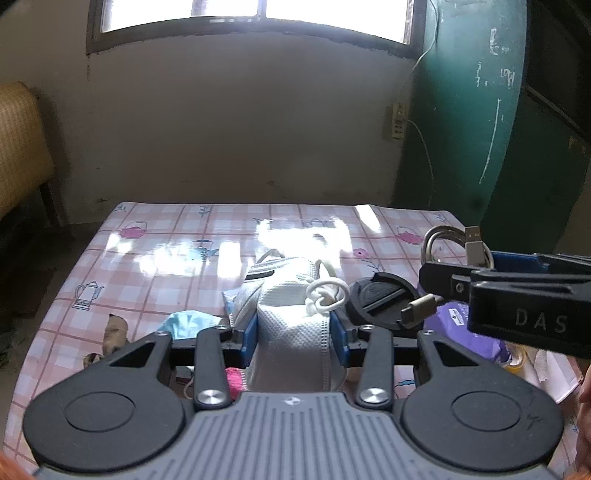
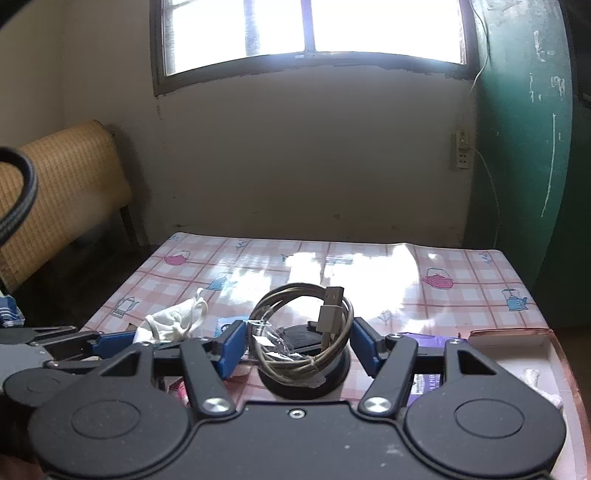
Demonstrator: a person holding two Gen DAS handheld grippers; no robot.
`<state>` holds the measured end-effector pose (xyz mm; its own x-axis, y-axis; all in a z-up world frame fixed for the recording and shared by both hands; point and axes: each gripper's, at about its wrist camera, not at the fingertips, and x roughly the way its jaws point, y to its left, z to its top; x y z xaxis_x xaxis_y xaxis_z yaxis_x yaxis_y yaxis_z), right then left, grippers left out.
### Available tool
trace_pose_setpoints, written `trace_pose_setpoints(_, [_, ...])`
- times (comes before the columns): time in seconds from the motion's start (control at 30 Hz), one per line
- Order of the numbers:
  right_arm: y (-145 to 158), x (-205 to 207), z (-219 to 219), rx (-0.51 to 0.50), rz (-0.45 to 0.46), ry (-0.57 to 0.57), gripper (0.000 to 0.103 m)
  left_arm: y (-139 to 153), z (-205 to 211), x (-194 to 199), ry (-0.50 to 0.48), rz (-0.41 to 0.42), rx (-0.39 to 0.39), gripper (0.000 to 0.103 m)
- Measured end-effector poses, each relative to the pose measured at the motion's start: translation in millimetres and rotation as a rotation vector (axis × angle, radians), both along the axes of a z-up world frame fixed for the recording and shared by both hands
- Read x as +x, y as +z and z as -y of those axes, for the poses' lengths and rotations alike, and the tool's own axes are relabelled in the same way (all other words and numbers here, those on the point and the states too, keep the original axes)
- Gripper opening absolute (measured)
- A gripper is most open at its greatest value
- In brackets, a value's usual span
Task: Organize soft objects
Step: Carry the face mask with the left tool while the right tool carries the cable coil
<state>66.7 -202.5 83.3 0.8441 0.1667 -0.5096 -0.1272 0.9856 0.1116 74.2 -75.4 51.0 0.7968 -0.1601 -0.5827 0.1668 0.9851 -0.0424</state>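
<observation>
**Both grippers loaded above the checked surface**

The left gripper is clamped on a white mask. Its blue pads press the folded mask from both sides, and the mask's knotted ear loop curls on top of the fabric, just ahead of the pads. The mask stands up between the fingers, above the surface, which wears a pink checked cloth printed with teapots.

The right gripper grips a coiled cable. The coil sits between its blue pads, touching both; one USB plug stands upright at the top of the loop. In the left wrist view the same gripper reaches in from the right, with the coil rising above its fingers and a second plug poking out below them.

Beneath the cable, a round black disc lies on the surface. A blue mask lies crumpled on the surface to the left of the held mask, beside a small brown scrap. Something pink shows under the left gripper, mostly hidden. A purple packet lies to the right, partly behind the right gripper. At the right edge of the right wrist view, an open box with a white inside sits near the purple packet.

A window lights the far wall, and glare washes out the middle of the surface.
</observation>
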Motion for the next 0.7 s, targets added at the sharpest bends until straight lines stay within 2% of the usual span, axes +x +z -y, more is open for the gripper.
trace_pose_setpoints(0.7, [-5,-4,43,0.008,-0.005,-0.076,0.074,-3,35,3,-0.07,-0.002,0.007,0.042])
